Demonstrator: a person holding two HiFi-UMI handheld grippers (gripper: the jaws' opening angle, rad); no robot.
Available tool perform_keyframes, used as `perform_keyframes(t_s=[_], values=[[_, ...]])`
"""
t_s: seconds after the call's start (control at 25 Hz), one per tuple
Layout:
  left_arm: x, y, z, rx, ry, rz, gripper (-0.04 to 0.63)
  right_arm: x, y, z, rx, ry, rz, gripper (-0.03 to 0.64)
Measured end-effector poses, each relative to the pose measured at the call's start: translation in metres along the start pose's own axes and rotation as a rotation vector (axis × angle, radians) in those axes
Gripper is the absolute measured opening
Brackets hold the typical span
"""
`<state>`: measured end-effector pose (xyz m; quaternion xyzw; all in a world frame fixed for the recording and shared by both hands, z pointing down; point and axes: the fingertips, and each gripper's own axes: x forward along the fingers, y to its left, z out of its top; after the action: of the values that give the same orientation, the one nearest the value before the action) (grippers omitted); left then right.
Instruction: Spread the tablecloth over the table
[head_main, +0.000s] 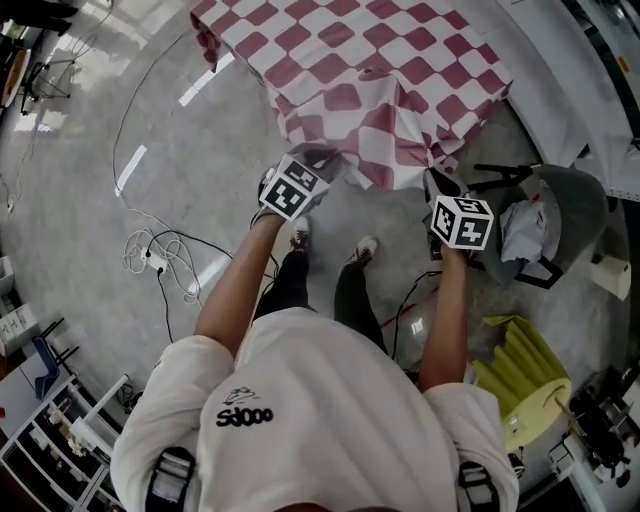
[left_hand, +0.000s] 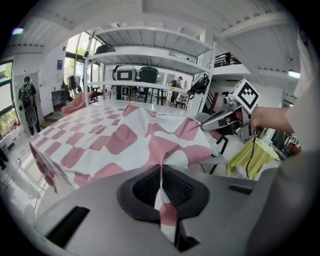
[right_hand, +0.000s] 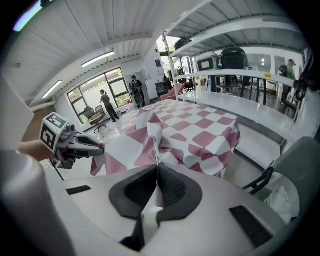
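A red-and-white checked tablecloth lies over the table at the top of the head view, its near edge bunched and lifted. My left gripper is shut on the near-left part of that edge, my right gripper on the near-right part. In the left gripper view a fold of the tablecloth runs down between the shut jaws of the left gripper, and the right gripper shows at the right. In the right gripper view the tablecloth is pinched in the right gripper; the left gripper shows at the left.
A grey chair with crumpled cloth stands close to the right gripper. A yellow folded thing lies at lower right. Cables and a power strip trail on the floor at left. My feet stand before the table. Shelving rises beyond it.
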<state>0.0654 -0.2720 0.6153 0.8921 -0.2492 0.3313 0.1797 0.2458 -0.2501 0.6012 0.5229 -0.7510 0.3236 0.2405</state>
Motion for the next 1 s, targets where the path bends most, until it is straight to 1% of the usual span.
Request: perform_keyframes(t_s=[0.12,0.28,0.44,0.56,0.68,0.88,1.0], values=[[-0.020,0.002,0.007,-0.008,-0.026,0.007,0.034,-0.022,0.002,0.014,-0.026,-0.030,0.006,0.032],[-0.044,-0.004,0.020,0.002,-0.051,-0.001,0.034,-0.045,0.017,0.024,-0.067,-0.042,0.016,0.032],[-0.068,-0.019,0.025,-0.003,-0.058,-0.046,0.034,-0.072,0.034,0.023,-0.075,-0.052,0.040,0.032],[-0.083,-0.030,0.023,0.016,-0.055,-0.081,0.034,-0.088,0.044,0.021,-0.094,-0.060,0.064,0.032],[-0.095,-0.038,0.022,0.021,-0.063,-0.094,0.034,-0.100,0.054,0.017,-0.099,-0.071,0.082,0.032],[-0.100,-0.055,0.006,-0.014,-0.062,-0.098,0.034,-0.112,0.060,0.002,-0.108,-0.075,0.080,0.032],[-0.096,-0.069,-0.002,-0.053,-0.076,-0.117,0.034,-0.118,0.056,-0.009,-0.101,-0.068,0.077,0.032]])
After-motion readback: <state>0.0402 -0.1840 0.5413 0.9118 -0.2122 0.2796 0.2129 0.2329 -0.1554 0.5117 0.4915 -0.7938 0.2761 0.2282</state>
